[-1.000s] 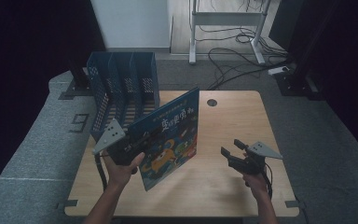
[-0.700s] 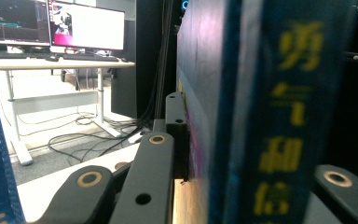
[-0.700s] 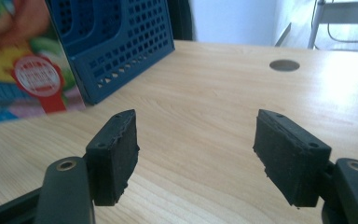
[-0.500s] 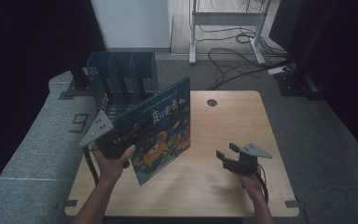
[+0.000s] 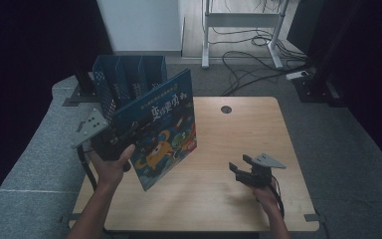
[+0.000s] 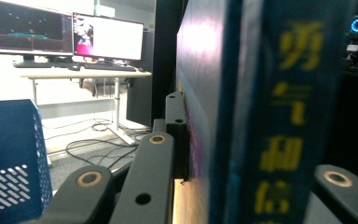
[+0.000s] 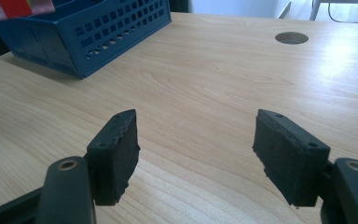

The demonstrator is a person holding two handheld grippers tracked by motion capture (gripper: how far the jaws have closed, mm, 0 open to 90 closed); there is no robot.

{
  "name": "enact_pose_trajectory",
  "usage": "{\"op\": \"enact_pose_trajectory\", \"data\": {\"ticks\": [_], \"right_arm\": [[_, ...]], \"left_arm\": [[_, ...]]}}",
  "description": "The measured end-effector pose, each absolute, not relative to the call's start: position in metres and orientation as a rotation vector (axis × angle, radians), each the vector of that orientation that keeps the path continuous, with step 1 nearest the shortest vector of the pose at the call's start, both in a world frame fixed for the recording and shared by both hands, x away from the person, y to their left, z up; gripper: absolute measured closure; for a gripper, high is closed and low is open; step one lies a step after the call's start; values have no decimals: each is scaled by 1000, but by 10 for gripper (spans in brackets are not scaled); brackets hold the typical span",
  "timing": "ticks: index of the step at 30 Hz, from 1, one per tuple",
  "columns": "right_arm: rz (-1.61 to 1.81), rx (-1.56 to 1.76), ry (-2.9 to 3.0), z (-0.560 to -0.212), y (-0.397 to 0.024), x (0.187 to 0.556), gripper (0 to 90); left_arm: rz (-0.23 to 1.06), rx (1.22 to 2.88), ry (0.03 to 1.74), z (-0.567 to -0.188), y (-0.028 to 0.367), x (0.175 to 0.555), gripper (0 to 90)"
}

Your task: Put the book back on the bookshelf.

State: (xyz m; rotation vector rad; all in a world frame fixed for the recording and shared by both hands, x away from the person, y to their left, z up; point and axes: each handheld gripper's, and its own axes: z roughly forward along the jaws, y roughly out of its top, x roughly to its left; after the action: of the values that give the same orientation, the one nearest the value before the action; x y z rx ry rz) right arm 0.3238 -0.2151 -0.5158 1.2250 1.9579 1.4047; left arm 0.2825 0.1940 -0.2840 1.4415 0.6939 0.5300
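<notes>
Your left hand [image 5: 110, 167] comes up from the near-left corner of the table [image 5: 258, 129], forearm angled forward, and carries the left gripper [image 5: 110, 142] raised above the wood with its grey plate tilted out to the left. Its jaws are clamped on the picture book [image 5: 161, 127], which stands nearly upright and slanted, lower corner hanging over the tabletop, top edge just in front of the blue slotted file rack [image 5: 129, 79] at the table's far-left edge. Your right hand [image 5: 266, 196] rests low near the near-right side, holding the right gripper [image 5: 238, 172] level, jaws parted and empty. Bare wood lies ahead of it, up to the round cable hole [image 5: 226, 109].
</notes>
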Motion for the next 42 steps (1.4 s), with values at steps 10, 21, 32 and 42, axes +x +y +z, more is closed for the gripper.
{"op": "enact_pose_trajectory", "data": {"ticks": [10, 21, 32, 42], "right_arm": [[1384, 1242, 1972, -519, -215, 326, 302], [1372, 1275, 1969, -525, -219, 329, 307], [1348, 1300, 1969, -531, -221, 331, 306], [1327, 1320, 1974, -534, -223, 333, 306]], "left_arm": [[554, 1433, 713, -279, 202, 286, 825], [590, 1432, 718, -268, 209, 290, 825], [619, 1413, 754, -270, 217, 297, 825], [632, 1398, 788, -271, 226, 301, 825]]}}
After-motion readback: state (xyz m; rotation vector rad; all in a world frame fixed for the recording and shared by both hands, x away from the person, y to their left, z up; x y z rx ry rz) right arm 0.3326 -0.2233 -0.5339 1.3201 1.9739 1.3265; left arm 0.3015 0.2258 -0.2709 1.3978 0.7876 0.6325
